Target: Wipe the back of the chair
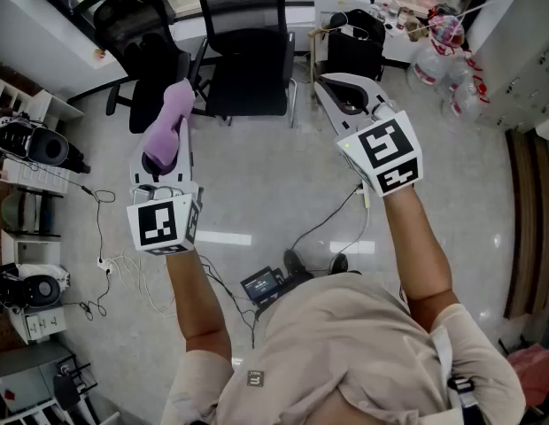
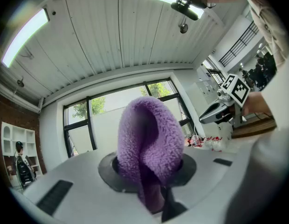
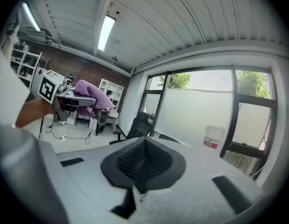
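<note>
Between your left gripper's (image 2: 149, 171) fingers (image 2: 189, 169) the cloth (image 2: 149, 129) is fuzzy lilac-purple, darker inside its fold. Your right gripper's (image 3: 141, 164) pads (image 3: 129, 160) are ribbed black, set in pale grey. The left cube (image 1: 162, 224) and right cube (image 1: 387, 155) carry black-and-white squares. Beyond the fingertips, the chair (image 1: 243, 56) is black mesh.

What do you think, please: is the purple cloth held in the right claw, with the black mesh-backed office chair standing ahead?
Not quite. The purple cloth is held in the left claw, not the right, as the left gripper view shows; the right claw is shut on nothing. The black mesh-backed office chair does stand ahead.
</note>
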`<state>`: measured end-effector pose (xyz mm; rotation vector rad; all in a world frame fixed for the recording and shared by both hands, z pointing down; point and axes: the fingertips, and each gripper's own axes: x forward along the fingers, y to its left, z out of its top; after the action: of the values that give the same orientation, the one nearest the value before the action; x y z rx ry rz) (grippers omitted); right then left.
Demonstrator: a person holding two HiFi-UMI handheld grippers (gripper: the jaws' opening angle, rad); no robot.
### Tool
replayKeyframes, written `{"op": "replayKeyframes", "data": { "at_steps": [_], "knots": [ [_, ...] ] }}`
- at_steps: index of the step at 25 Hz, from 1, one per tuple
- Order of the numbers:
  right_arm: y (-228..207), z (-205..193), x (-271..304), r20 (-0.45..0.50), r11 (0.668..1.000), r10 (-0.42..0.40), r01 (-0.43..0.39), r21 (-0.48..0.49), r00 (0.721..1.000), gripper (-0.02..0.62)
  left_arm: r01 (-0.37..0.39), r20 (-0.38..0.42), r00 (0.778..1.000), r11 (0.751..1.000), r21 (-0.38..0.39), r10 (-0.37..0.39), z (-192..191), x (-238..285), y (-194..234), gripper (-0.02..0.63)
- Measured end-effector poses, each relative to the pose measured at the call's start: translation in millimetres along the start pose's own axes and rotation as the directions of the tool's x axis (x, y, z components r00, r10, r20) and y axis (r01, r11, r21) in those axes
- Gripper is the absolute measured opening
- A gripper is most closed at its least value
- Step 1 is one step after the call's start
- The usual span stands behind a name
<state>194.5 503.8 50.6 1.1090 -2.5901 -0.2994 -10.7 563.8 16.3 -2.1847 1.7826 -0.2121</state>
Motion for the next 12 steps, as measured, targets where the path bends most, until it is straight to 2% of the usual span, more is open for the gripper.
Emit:
{"op": "replayKeyframes", "data": {
  "at_steps": [12],
  "knots": [
    [5.3,-0.8,29.1,-0.008,1.0,-0.004,0.004,0.01,1.0,-0.006,0.011,-0.006,1.0,1.0,-0.01,-0.011,-16.8,15.3,21.9,0.086]
  ]
}}
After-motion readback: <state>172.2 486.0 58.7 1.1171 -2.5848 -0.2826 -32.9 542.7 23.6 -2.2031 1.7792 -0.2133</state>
